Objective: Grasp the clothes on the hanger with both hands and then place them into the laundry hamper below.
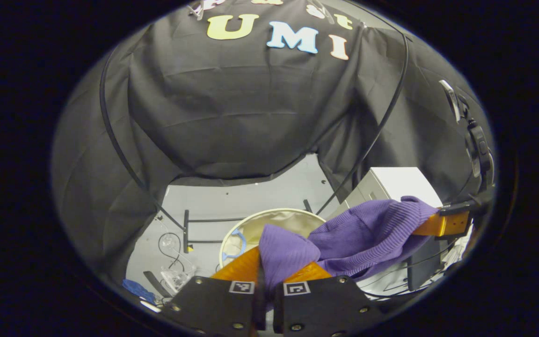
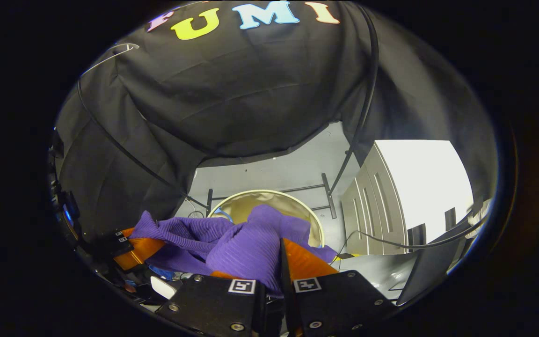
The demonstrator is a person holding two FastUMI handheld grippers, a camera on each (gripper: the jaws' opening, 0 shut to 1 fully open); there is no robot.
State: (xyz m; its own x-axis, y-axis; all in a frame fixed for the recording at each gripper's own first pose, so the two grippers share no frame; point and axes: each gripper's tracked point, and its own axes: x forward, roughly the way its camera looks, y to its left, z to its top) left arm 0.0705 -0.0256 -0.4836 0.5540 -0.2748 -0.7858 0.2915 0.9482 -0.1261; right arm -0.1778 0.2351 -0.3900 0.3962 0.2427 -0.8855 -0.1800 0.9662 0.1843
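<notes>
A purple knit garment [image 1: 367, 234] hangs stretched between my two grippers, above the floor. In the left gripper view my left gripper [image 1: 274, 262] is shut on one bunched end of it, and my right gripper [image 1: 442, 224] holds the other end at the right. In the right gripper view my right gripper [image 2: 265, 262] is shut on a fold of the garment [image 2: 246, 243], with my left gripper [image 2: 136, 250] gripping it at the far left. The round beige laundry hamper [image 1: 293, 213] stands open below and beyond the garment; its rim [image 2: 269, 192] shows behind the cloth. Something blue [image 1: 234, 243] lies inside it.
A white cabinet [image 2: 391, 201] stands right of the hamper. A black metal stand [image 1: 186, 229] rests on the grey floor behind it. Cables and clear plastic clutter [image 1: 173, 276] lie at the lower left. Black cloth walls close in the booth.
</notes>
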